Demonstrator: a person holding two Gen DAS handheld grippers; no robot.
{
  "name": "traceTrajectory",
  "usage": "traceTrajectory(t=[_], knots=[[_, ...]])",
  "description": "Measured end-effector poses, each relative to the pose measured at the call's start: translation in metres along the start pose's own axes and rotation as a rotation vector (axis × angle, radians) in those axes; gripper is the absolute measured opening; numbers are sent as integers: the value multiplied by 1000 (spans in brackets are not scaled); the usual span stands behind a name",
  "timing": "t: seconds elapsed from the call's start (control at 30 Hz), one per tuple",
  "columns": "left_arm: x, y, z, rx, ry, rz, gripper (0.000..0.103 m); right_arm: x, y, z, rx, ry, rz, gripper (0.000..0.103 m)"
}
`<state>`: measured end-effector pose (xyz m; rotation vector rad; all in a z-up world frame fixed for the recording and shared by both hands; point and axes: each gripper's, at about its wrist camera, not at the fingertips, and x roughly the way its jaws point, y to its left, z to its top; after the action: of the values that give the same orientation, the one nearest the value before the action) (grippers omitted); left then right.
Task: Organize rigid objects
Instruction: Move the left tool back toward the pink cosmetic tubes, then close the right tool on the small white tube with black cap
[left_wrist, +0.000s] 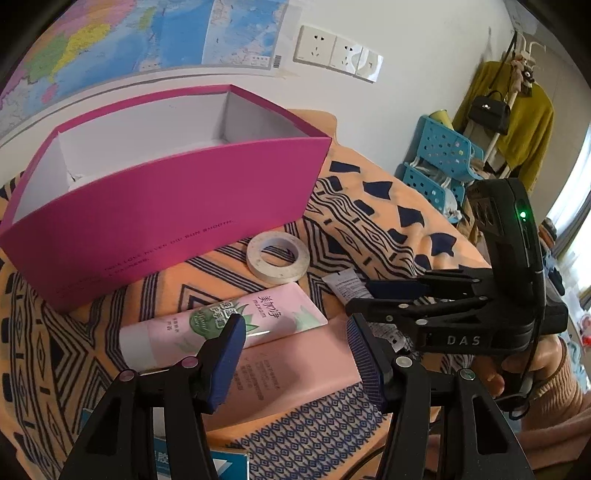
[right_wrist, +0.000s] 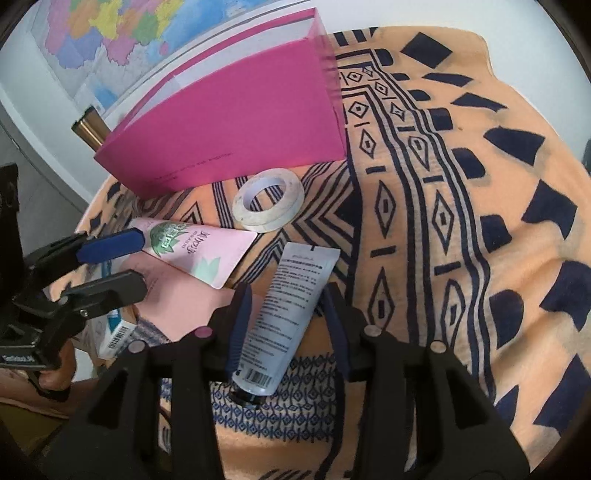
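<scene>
I'm looking at my right gripper (right_wrist: 286, 325) straddling the grey tube (right_wrist: 291, 306), cap nearest me, long axis running away between the fingers; pads are standing just off its sides, not pressing. My left gripper (left_wrist: 295, 354) is hanging open over the salmon-pink flat pack (left_wrist: 295, 373), with the pink tube (left_wrist: 225, 328) lying crosswise just beyond. I'm counting two tubes, one tape roll (left_wrist: 277, 260), one flat pack, one small carton (right_wrist: 114, 334). The magenta box (left_wrist: 166, 218) is waiting beyond, open-topped.
</scene>
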<state>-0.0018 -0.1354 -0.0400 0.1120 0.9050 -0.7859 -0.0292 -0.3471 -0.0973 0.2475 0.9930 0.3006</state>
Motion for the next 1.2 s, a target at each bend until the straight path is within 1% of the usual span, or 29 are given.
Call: traceTrajectory(t=[0.17, 0.27, 0.37, 0.6, 0.8, 1.0, 1.07, 1.1, 1.13, 1.17, 1.2], knots=[[2, -1, -1, -1, 7, -2, 58, 3, 9, 0, -48, -3, -55, 42], [3, -2, -1, 2, 11, -3, 58, 4, 13, -1, -82, -3, -94, 38], [4, -2, -2, 2, 14, -7, 58, 4, 11, 0, -74, -6, -95, 34], [6, -3, -2, 7, 21, -23, 58, -1, 2, 0, -14, -14, -35, 32], [12, -9, -1, 22, 40, -62, 58, -9, 0, 1, 15, -40, 16, 32], [20, -14, 6, 22, 47, -131, 58, -23, 3, 9, 37, -108, 98, 31], [23, -15, 11, 25, 51, -150, 56, -29, 6, 13, 40, -136, 128, 30], [26, -15, 14, 23, 50, -153, 55, -33, 8, 15, 35, -151, 144, 28], [27, -15, 16, 26, 50, -161, 50, -35, 10, 17, 31, -163, 154, 25], [28, -15, 19, 27, 50, -168, 47, -38, 13, 21, 25, -176, 168, 7], [29, -15, 22, 27, 49, -170, 43, -40, 14, 23, 22, -184, 194, 4]])
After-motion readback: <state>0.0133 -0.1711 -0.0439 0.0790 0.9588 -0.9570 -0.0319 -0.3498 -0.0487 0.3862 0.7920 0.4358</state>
